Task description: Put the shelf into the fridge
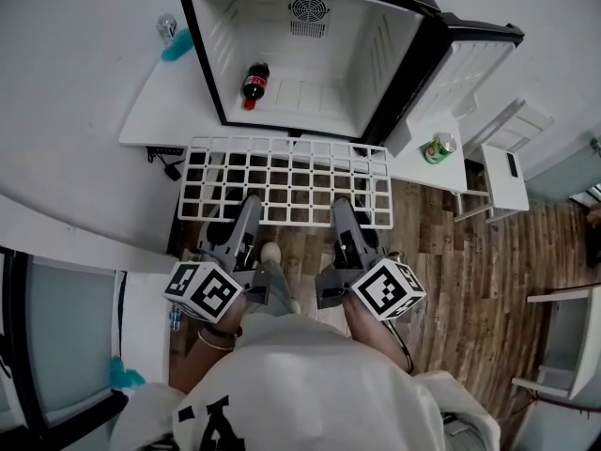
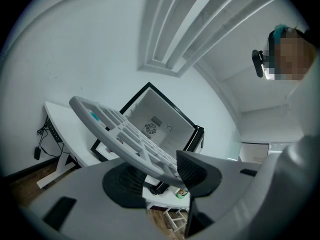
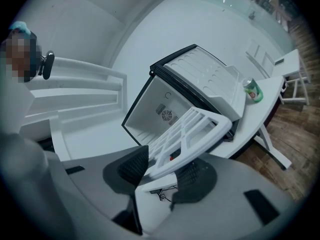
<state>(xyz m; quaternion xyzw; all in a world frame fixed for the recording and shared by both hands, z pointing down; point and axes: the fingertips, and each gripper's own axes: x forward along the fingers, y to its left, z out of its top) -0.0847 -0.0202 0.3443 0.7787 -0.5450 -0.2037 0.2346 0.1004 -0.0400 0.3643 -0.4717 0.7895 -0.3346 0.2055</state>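
Though not yet inside, held level in the air just before the mouth of the open mini fridge (image 1: 218,59): white lattice shelf (image 1: 286,178), far rail near the fridge's lower lip. Clamped on the near rail, left gripper (image 1: 248,207) toward the left end and right gripper (image 1: 340,207) toward the right, dark pads of each pressed on either side of the plastic bar. Inside the fridge, white walls with ribbed side ledges, a round fan grille (image 1: 309,9) at the back, a cola bottle (image 1: 254,85) with a red label at the left. Door (image 1: 470,64) swung wide to the right, black-edged, white on its inner face. Under the fridge, a white table (image 1: 155,111); on it a clear water bottle (image 1: 166,26) and something teal (image 1: 177,45) left of the fridge, a green can (image 1: 438,147) at the right, near the door. Below the table's front edge, a black cable (image 1: 169,165). Beneath all, brown wood-plank floor (image 1: 460,261). Further right, a small white stand (image 1: 507,172). Behind the table, plain white wall.
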